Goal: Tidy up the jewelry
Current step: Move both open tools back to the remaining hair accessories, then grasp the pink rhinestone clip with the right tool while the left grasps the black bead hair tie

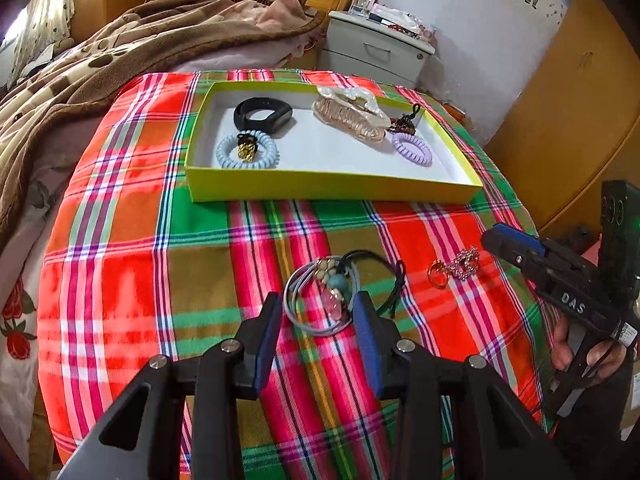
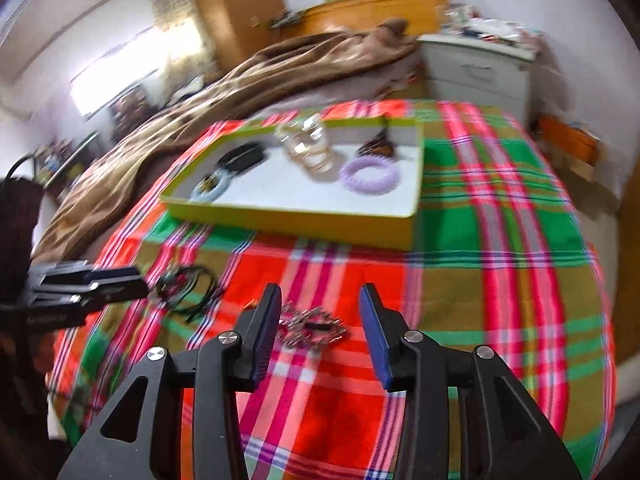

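A yellow tray [image 1: 332, 188] with a white floor lies on the plaid cloth. It holds a black band [image 1: 264, 114], a blue coil hair tie [image 1: 247, 151], a clear hair claw [image 1: 352, 114] and a purple coil tie [image 1: 412, 148]. My left gripper [image 1: 318, 306] is open around a bundle of grey hair ties with beads and a black cord [image 1: 326, 292]. My right gripper [image 2: 320, 300] is open just above a silver chain piece with a gold ring [image 2: 312, 326], which also shows in the left wrist view [image 1: 454, 266]. The tray shows in the right wrist view [image 2: 296, 220] too.
A brown blanket [image 1: 120, 52] covers the bed to the left. A white bedside cabinet [image 1: 380, 50] stands behind the tray. A wooden wardrobe [image 1: 572, 120] is at the right. The right gripper's body [image 1: 560, 276] shows in the left wrist view.
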The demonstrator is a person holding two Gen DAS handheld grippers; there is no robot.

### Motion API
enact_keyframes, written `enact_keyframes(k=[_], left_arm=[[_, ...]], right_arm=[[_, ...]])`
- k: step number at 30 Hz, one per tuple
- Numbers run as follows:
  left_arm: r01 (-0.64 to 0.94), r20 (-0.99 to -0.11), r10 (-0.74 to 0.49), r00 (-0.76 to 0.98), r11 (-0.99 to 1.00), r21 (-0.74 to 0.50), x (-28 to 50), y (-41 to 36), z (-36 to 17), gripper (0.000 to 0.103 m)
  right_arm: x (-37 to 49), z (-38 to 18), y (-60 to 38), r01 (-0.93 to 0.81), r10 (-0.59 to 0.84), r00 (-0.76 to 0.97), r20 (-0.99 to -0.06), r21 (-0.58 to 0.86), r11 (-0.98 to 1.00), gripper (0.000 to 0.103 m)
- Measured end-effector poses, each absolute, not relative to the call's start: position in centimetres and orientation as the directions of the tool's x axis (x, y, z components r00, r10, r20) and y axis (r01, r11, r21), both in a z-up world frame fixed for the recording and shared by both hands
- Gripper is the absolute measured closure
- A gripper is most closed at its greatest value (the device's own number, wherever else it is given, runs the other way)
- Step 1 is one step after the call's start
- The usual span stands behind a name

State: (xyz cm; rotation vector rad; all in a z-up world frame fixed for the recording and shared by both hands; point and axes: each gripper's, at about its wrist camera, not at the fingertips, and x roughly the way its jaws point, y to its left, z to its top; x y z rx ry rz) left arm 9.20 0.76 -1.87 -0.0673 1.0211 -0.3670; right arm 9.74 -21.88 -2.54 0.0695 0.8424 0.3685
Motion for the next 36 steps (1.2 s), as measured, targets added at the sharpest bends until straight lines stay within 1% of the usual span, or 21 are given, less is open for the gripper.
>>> enact_keyframes(k=[2,6,11,18,24,30,34,35,36], left_arm=[[0.261,-0.826,-0.322,0.463,0.940,-0.220,9.0,0.8,-2.0,0.065],[0.261,-0.829,-0.320,0.458,0.940,-0.218,8.8,0.7,-2.1,0.065],[0.265,-0.831,-0.318,0.455,0.940,-0.215,8.8,0.5,-2.1,0.065],[0.255,-0.835,-0.314,0.452,0.943,-0.216,9.2,0.5,-2.3,0.065],[0.252,-0.836,-0.310,0.453,0.944,-0.214,9.4,0.5,-2.3,0.065],[0.255,-0.836,-0.313,0.451,0.943,-0.215,9.5,0.2,-2.3,0.065],[0.243,-0.839,-0.307,0.449,0.946,-0.216,9.7,0.4,-2.6,0.065],[0.243,-0.840,-0.306,0.448,0.946,-0.215,9.7,0.4,-2.6,0.065],[0.244,-0.841,-0.306,0.446,0.946,-0.215,9.7,0.3,-2.7,0.065]], right_arm=[[9.8,-2.6,-21.4,-0.355,0.372,0.598,-0.710,0.181,0.917,0.060],[10.8,-3.4,-21.2,-0.411,0.432,0.538,-0.724,0.222,0.884,0.059],[10.4,-4.1,-21.1,-0.454,0.439,0.487,-0.755,0.211,0.866,0.059],[8.4,-3.9,-20.3,-0.534,0.421,0.440,-0.793,0.146,0.833,0.059],[9.3,-4.2,-19.6,-0.487,0.321,0.496,-0.807,0.048,0.872,0.059],[8.9,-4.4,-18.8,-0.487,0.287,0.523,-0.803,-0.005,0.873,0.059],[8.7,-4.5,-19.2,-0.458,0.269,0.550,-0.790,-0.016,0.889,0.059],[8.7,-4.5,-19.2,-0.453,0.267,0.554,-0.788,-0.016,0.891,0.059],[8.6,-4.5,-19.3,-0.449,0.267,0.558,-0.786,-0.015,0.893,0.065]])
